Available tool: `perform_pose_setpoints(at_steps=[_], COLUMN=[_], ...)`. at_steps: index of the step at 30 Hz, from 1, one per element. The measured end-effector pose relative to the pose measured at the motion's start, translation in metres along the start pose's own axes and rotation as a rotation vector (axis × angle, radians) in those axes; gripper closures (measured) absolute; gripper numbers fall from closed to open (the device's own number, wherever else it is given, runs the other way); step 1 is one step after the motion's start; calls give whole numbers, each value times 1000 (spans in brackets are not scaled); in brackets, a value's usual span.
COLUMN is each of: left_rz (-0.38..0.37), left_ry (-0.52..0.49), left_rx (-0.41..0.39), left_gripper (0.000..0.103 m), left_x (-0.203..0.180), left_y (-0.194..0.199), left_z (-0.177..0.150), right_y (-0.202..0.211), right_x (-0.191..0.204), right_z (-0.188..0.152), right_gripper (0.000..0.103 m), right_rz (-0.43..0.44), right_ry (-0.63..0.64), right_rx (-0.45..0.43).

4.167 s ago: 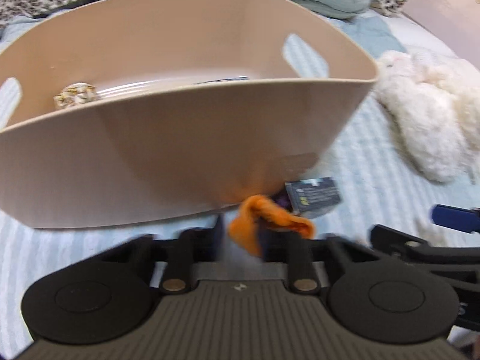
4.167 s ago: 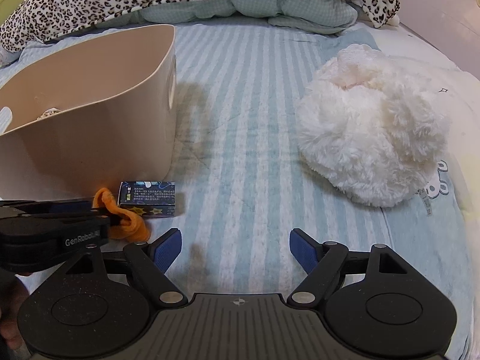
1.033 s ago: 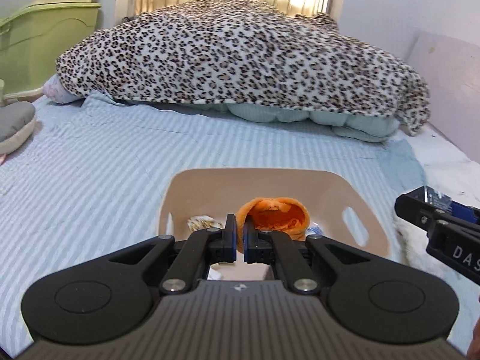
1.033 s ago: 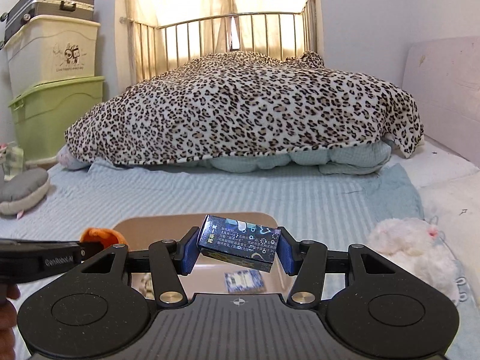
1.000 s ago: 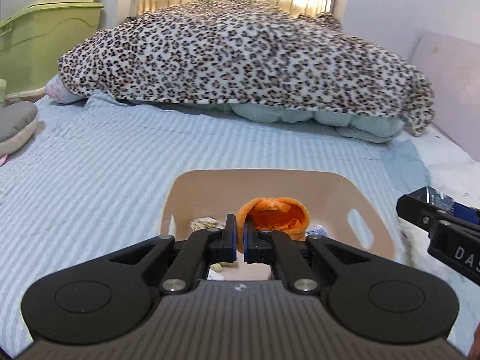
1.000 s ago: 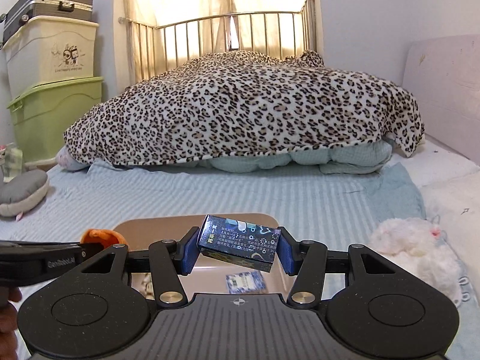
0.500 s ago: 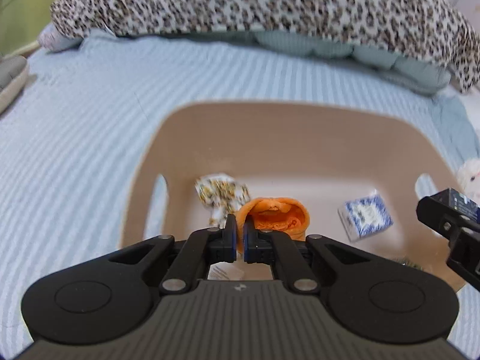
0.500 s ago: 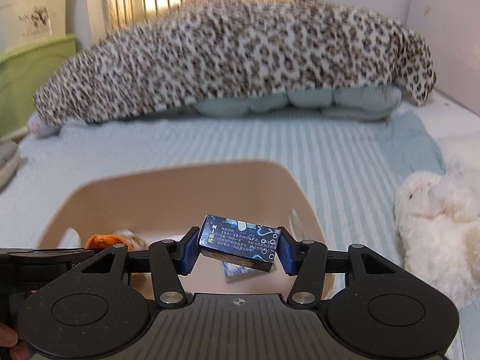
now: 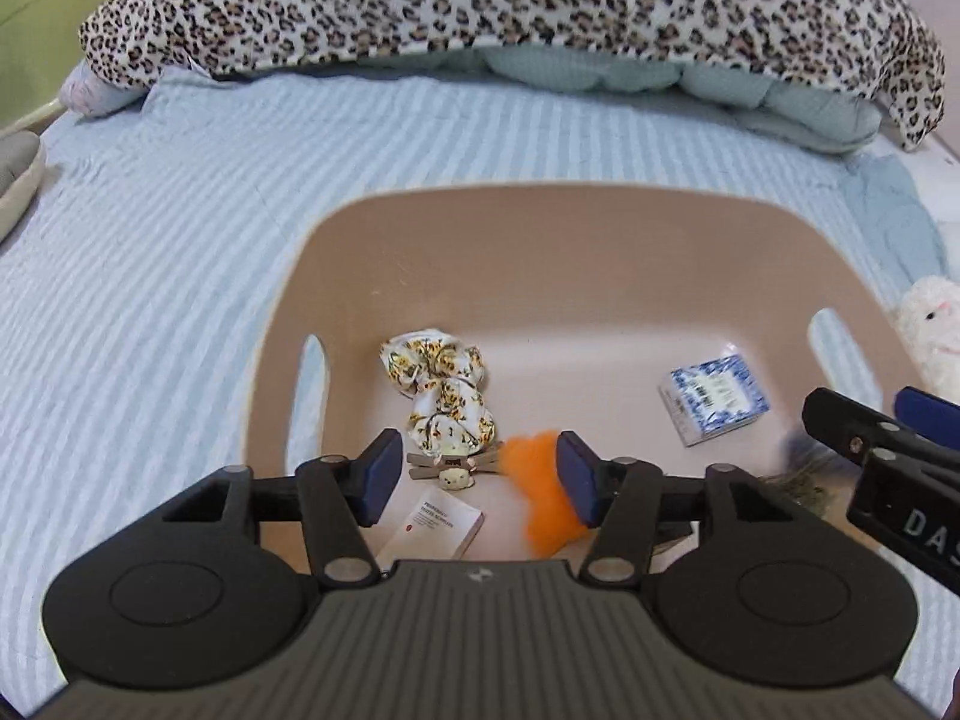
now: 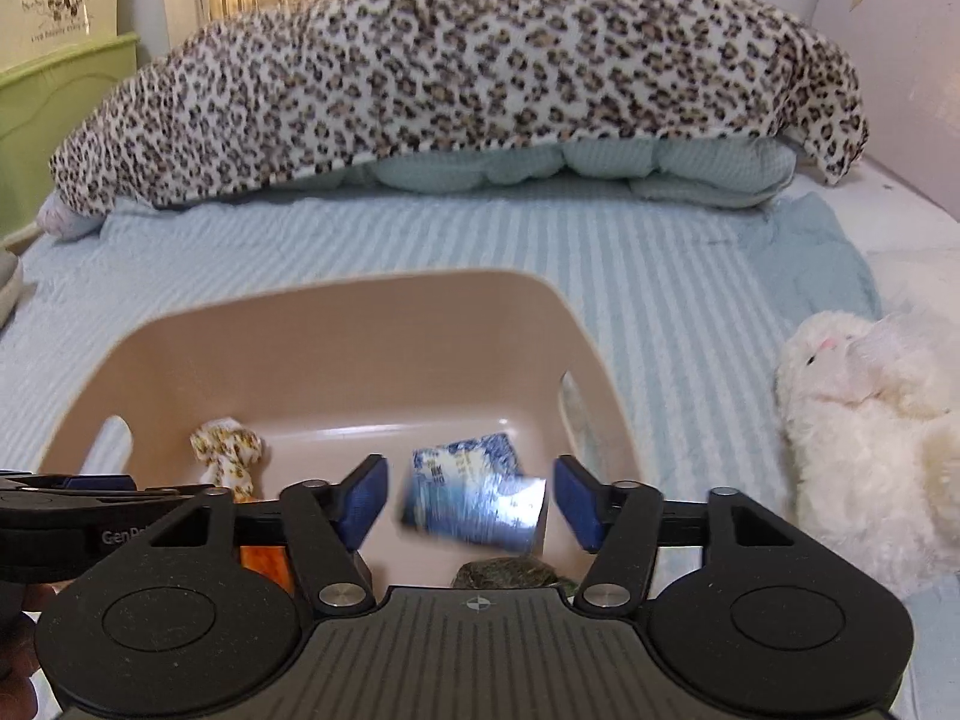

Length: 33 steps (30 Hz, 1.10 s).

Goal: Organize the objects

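A beige plastic bin [image 9: 456, 240] [image 10: 336, 324] sits on the striped bed. My left gripper [image 9: 474, 480] is open above it, and the orange cloth [image 9: 543, 498] is loose and blurred between its pads, falling into the bin. My right gripper [image 10: 468, 498] is open over the bin's right side, and the dark blue box [image 10: 474, 507] is blurred in mid-air between its pads. In the bin lie a floral scrunchie [image 9: 441, 384], a blue patterned packet [image 9: 714, 399], a white card box [image 9: 435, 522] and a small hair clip [image 9: 453, 465].
A white plush toy [image 10: 864, 444] lies on the bed right of the bin. A leopard-print blanket [image 10: 456, 72] over a pale green quilt fills the far side. A green storage box [image 10: 54, 102] stands at the far left.
Both grippers have opened over the bin. The orange cloth has left the left gripper and the dark blue box has left the right gripper; both are dropping.
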<state>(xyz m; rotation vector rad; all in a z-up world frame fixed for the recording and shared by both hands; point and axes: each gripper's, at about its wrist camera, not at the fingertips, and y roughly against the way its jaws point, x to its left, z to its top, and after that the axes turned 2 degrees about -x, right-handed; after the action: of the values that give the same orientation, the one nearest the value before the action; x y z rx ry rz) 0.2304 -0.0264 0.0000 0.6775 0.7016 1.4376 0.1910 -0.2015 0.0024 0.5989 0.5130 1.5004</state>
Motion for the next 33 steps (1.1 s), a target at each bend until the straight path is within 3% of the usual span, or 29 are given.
perform_pose_setpoints(at_steps=[2, 7, 13, 27, 33], left_rz=[-2, -14, -16, -48, -50], left_ry=[-9, -45, -59, -76, -77], left_rx=[-27, -85, -97, -147, -150], left_gripper=[35, 34, 33, 33, 33], left_x=[-1, -5, -5, 9, 11], left_y=[14, 51, 92, 183, 210], left_z=[1, -4, -22, -89, -114], right_y=[13, 46, 83, 166, 194], right_x=[-3, -10, -13, -14, -10], right_z=[2, 3, -5, -58, -80], right_gripper=[28, 25, 24, 22, 16], right_rz=[-4, -2, 4, 28, 46], right_ry=[2, 2, 2, 26, 39], right_rx=[-24, -60, -63, -43, -47])
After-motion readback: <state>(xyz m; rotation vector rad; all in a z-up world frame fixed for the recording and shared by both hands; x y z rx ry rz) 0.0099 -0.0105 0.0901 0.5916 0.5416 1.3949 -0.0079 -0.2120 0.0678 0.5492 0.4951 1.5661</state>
